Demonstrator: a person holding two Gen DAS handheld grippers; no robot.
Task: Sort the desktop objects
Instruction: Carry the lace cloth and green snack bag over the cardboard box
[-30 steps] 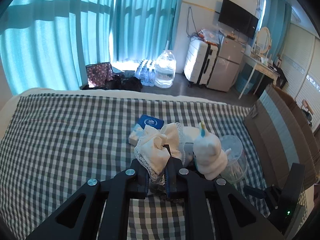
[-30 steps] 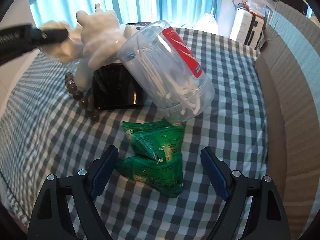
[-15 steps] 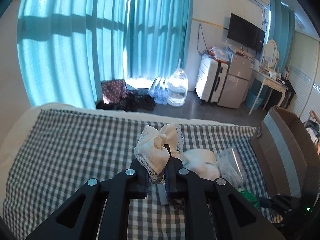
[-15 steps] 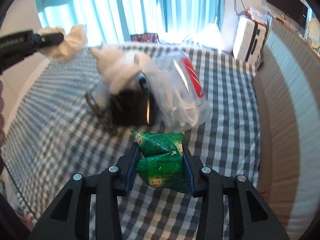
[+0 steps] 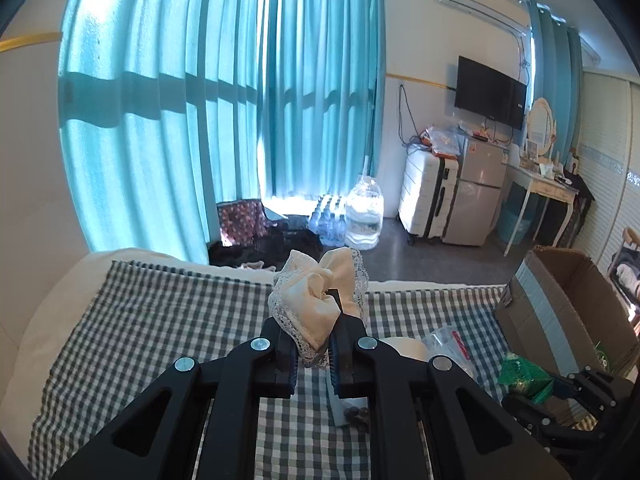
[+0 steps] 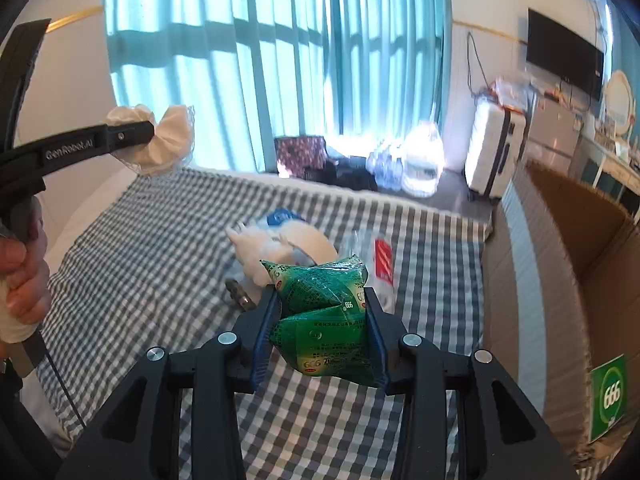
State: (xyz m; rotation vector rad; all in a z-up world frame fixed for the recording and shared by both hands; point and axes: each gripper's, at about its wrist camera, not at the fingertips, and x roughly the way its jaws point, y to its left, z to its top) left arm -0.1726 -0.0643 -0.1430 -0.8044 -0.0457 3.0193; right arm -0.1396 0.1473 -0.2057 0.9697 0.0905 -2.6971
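Tools both loaded, we see. Left tool (image 5: 313,354) clenched on cream lace-trimmed fabric bow (image 5: 316,300), held above checked bedcover (image 5: 168,320). Right tool (image 6: 320,340) pinching green crinkled foil packets (image 6: 324,320), clear of bedcover. Behind them, white plush toy (image 6: 260,246) and clear plastic tub (image 6: 376,264) lie on bedcover. Brown cardboard box (image 6: 560,280) at right.

Sunlit teal curtains (image 5: 224,112), wall television (image 5: 490,92), white suitcase (image 5: 426,196), grey floor (image 5: 440,258).
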